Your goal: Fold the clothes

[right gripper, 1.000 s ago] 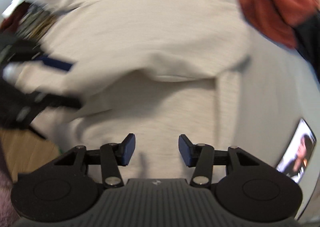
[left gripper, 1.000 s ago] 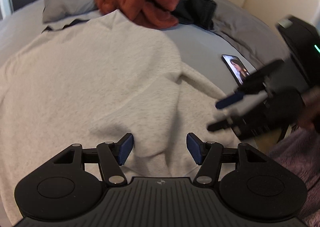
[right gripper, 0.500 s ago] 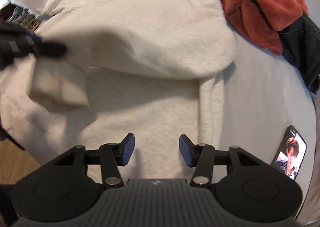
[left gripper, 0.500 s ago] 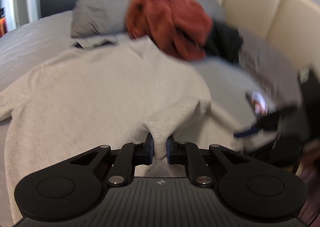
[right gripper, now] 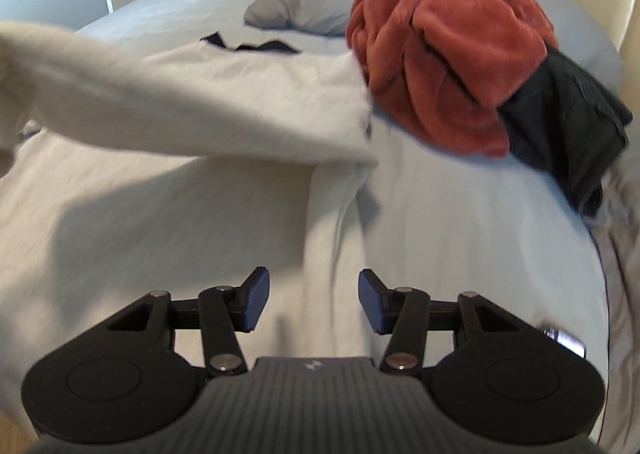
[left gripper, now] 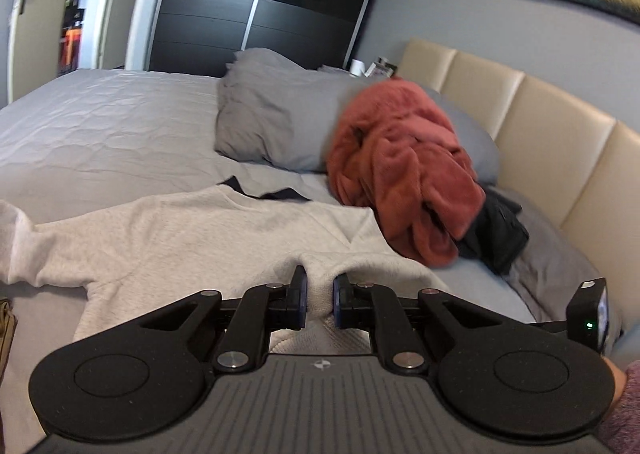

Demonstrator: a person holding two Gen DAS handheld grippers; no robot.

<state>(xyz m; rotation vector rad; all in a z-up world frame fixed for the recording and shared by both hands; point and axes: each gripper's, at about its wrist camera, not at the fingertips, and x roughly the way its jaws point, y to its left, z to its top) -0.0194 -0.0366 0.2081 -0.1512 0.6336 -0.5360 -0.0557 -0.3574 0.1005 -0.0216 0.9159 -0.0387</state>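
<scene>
Sweatshirt (left gripper: 208,230), pale oatmeal fleece, spread across the near side of the bed (left gripper: 100,126), collar end toward the grey pillow (left gripper: 272,122); one sleeve or side panel lifted off the body and hanging in a long band across the right wrist view, shadow thrown on the cloth below. Left gripper (left gripper: 319,300) clenched on a pinch of that cream fabric, blue pads nearly together with the cloth bunched between; right gripper (right gripper: 311,302) released, jaws spread wide, nothing between them, poised above the flat body of the garment near its side seam. Rust fleece (left gripper: 404,182) heaped by the headboard (left gripper: 520,126), touching the sweatshirt's far corner; black garment (left gripper: 496,234) tucked just beside and partly under it; both probably waiting their turn.

Judged as an early fold: panel to be carried over the torso toward the middle. Best done by keeping the pinch firm and lifting only high enough to clear the body; drawing the panel across in a straight line so the crease runs parallel to the seam; lowering before letting go, not dropping; using the free tool to pin the body flat or smooth the crease. Thick fleece likely to spring back and drag the layer beneath; worth watching the far corner against the rust heap for snagging.
</scene>
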